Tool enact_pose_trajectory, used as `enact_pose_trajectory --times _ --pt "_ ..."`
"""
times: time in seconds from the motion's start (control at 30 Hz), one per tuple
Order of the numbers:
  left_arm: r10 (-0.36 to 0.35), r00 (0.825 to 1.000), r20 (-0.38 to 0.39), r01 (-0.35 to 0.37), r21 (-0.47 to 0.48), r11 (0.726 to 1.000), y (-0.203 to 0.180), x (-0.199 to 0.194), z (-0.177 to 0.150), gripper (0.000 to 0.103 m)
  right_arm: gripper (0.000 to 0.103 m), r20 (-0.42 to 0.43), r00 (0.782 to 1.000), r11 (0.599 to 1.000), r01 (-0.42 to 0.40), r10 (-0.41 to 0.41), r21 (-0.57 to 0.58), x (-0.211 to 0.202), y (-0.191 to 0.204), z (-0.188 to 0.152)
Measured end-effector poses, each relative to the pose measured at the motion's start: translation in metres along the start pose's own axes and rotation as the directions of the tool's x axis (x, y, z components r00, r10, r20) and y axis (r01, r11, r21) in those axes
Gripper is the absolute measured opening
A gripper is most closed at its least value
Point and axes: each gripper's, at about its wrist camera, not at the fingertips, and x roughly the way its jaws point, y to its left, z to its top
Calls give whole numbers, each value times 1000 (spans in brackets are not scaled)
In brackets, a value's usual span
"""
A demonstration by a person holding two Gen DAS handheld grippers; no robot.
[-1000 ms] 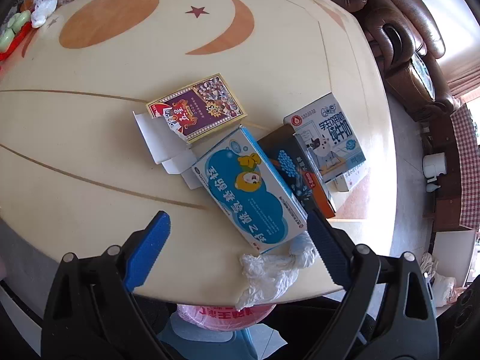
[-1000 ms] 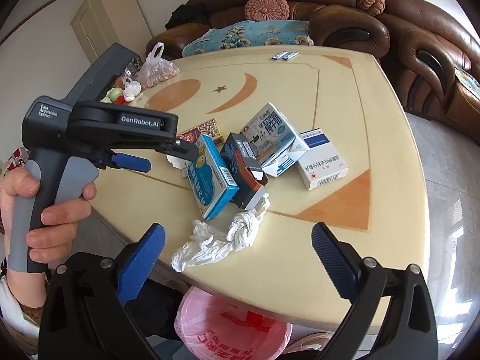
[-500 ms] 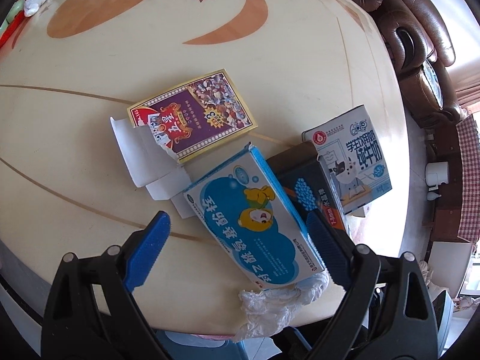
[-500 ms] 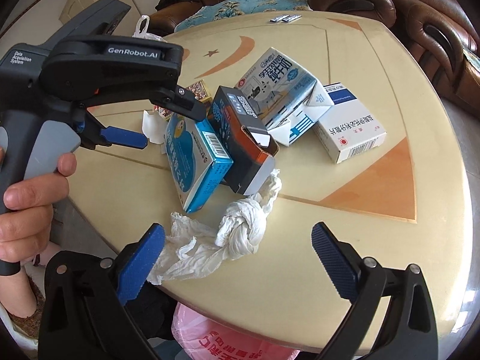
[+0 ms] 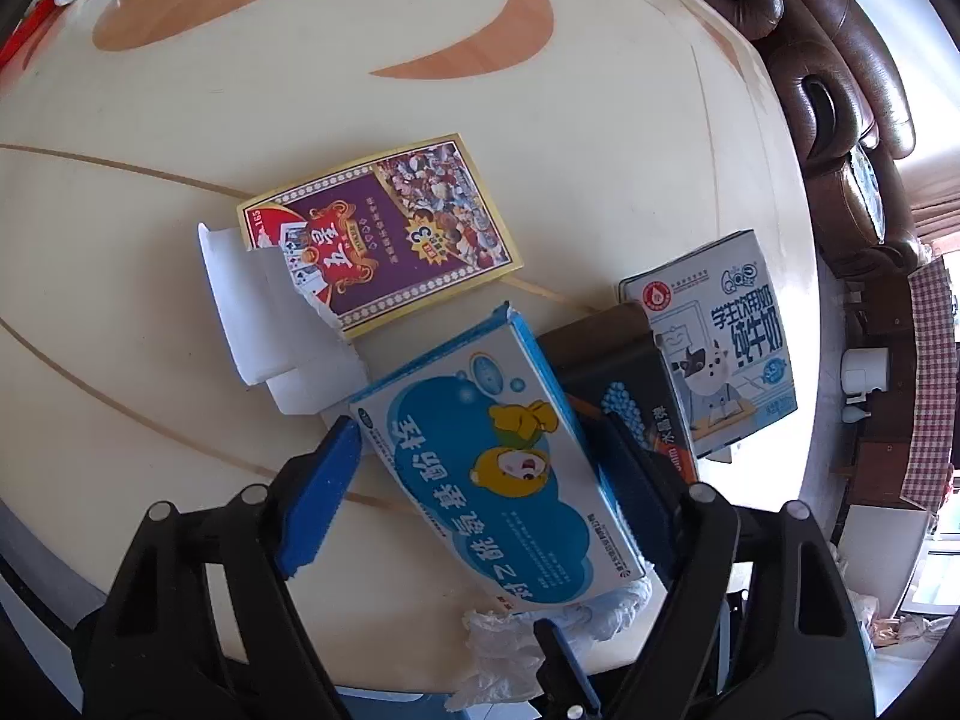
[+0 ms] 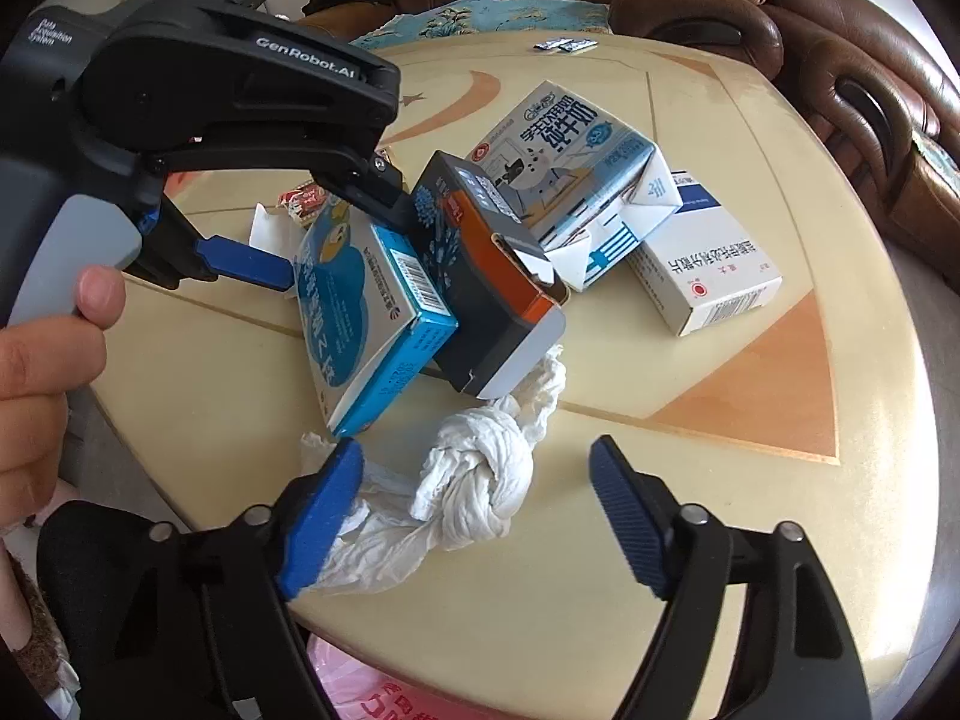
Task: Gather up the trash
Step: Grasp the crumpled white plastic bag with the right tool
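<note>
Blue box (image 5: 510, 468) between open left tool (image 5: 480, 492) fingers; right tool (image 6: 477, 516) open around tissue (image 6: 474, 480).

The cream table (image 5: 600, 138) bears orange crescent, oval and red star inlays. On it, a blue-and-white medicine box (image 5: 498, 474) shows a yellow cartoon bear, beside a purple, yellow-bordered card box (image 5: 384, 234). The knotted tissue (image 6: 474, 480) is white.

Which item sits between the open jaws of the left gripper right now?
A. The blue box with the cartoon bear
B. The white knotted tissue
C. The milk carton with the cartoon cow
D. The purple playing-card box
A: in the left wrist view the left gripper has one jaw on each side of the blue box with the cartoon bear, not yet closed on it.
</note>
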Motion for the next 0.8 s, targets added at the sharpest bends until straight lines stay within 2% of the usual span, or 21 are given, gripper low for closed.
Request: enact_pose_trajectory --times 0.07,0.1,0.13,0.17,0.2,0.37,0.8 --pt "-9 1000 -1 9 -8 1000 3 0 -1 78 58 12 1000 1000 14 -14 2 -3 1 -1" --pt "-11 1000 -1 11 -8 1000 6 -2 -3 77 55 16 1000 1000 18 -18 6 -3 1 -2" --pt "-8 1000 0 8 -2 1000 5 -2 -4 76 48 22 1000 1000 18 -19 11 -4 0 -2" --pt "-5 1000 0 5 2 1000 5 -3 -5 75 35 26 999 1000 23 -23 16 -5 -1 -2" --pt "-5 1000 1 5 4 1000 5 -3 -6 74 31 28 1000 1000 3 -4 25 -6 -3 -3" --pt "-2 1000 7 2 -2 1000 8 -9 -10 74 24 31 999 999 -25 23 44 -6 -14 -1" --pt "1 999 38 -2 10 1000 14 -29 -19 73 23 55 998 999 5 -7 38 -21 -15 6"
